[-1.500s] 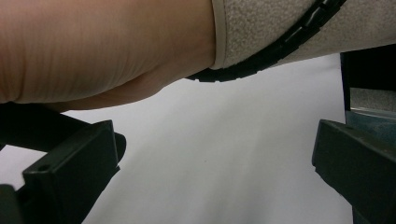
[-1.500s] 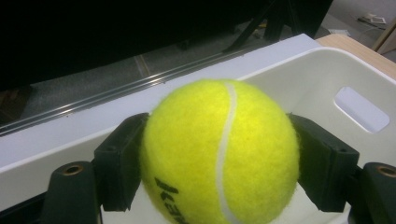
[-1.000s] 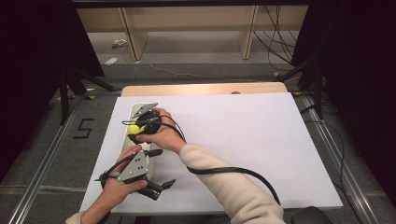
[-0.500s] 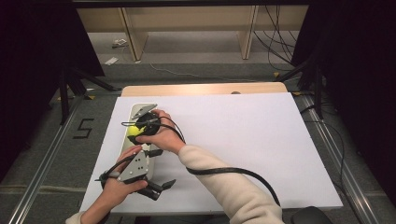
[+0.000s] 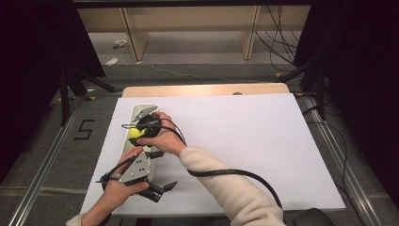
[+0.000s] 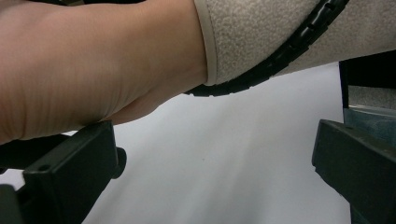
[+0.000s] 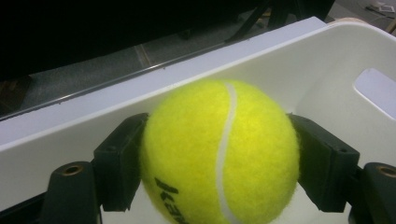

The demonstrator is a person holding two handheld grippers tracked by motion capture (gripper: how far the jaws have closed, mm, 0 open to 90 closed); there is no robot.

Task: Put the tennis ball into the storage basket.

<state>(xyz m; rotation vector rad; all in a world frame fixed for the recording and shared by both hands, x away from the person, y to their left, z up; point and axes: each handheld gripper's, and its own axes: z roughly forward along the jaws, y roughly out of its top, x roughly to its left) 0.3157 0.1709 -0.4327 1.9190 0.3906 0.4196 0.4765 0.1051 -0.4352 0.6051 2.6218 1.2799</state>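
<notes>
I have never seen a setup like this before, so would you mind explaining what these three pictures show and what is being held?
There is no robot here: a person sits at a table and holds a hand tool with a two-jaw claw in each hand.

The high view looks down from above the person's side. The table carries a white sheet, and at its left stands a white bin.

The other two pictures come from small cameras riding on the tools, looking along their black jaws.

In the right gripper view, the right claw is shut on a yellow tennis ball, held inside the white bin.

In the left gripper view, the left claw stands open with nothing between its jaws; above it passes the person's right forearm, with its pale sleeve and the tool's black cable.
</notes>
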